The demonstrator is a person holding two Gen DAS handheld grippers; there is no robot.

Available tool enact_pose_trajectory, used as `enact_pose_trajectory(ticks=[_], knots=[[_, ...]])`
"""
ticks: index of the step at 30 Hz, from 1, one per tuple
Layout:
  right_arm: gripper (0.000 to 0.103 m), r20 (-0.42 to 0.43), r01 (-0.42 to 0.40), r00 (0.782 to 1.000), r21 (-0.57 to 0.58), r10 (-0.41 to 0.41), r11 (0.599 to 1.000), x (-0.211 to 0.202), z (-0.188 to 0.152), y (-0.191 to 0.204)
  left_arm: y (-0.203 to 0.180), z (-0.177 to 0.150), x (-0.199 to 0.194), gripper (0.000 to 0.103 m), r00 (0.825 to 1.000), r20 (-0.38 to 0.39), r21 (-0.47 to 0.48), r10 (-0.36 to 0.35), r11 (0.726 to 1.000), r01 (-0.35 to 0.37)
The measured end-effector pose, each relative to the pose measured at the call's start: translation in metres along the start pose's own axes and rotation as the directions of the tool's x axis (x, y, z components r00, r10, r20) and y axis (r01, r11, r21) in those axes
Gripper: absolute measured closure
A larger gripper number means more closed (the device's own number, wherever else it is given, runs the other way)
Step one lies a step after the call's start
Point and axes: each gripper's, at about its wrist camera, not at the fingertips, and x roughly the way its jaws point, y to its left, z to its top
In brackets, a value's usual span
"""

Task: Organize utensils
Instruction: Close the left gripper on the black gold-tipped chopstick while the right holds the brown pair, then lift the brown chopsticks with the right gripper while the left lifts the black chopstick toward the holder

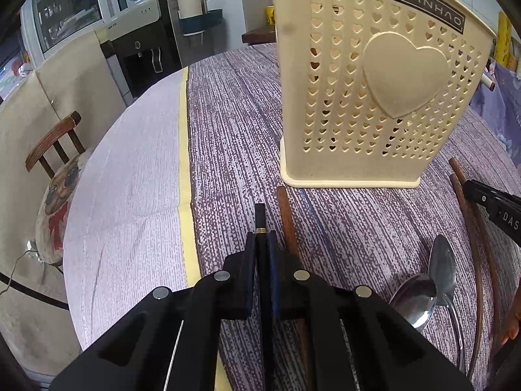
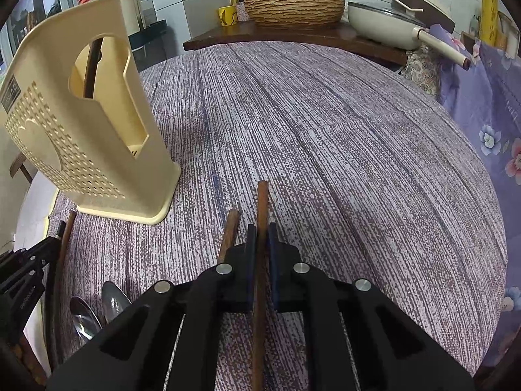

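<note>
Pinching one black chopstick (image 1: 260, 218), one brown chopstick (image 2: 262, 202).

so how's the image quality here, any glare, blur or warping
Left wrist view: sharp, strong fisheye bend; the utensil holder leans and bows, bright glints on the spoons, black corners. Right wrist view: equally sharp, the tablecloth stripes curve outward, soft even light, faint shadows only.

Cream heart-perforated utensil holder (image 1: 374, 75), purple-and-white speckled tablecloth (image 2: 325, 137), brown chopstick (image 2: 261, 215), black gold-banded chopstick (image 1: 260, 218)
</note>
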Motion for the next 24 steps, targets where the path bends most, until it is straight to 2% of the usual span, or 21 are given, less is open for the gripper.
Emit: enact_pose_trajectory(ticks=[4,9,14,20,24], knots=[[0.095,0.006,-0.028,1.0,0.024,0.028,0.999,-0.001,0.0,-0.005,0.0,0.0,0.0,0.095,1.0,0.002,-0.004,-0.002,1.0,0.002],[0.095,0.031,-0.072,0.997,0.056,0.071,0.996,-0.006,0.002,-0.014,0.005,0.004,0.0,0.095,0.999,-0.004,-0.029,-0.039,0.999,0.039],[0.095,0.068,-0.148,0.988,0.088,0.142,0.985,-0.02,0.005,-0.02,0.01,0.008,-0.008,0.095,0.998,0.025,-0.044,-0.061,0.997,0.062],[0.095,0.146,-0.244,0.962,0.081,0.231,0.966,-0.054,0.013,-0.025,0.015,0.019,-0.034,0.095,0.991,0.099,-0.052,-0.094,0.994,0.099],[0.095,0.205,-0.294,0.938,0.051,0.278,0.954,-0.084,0.02,-0.025,0.022,0.029,-0.062,0.095,0.978,0.18,-0.058,-0.107,0.991,0.119]])
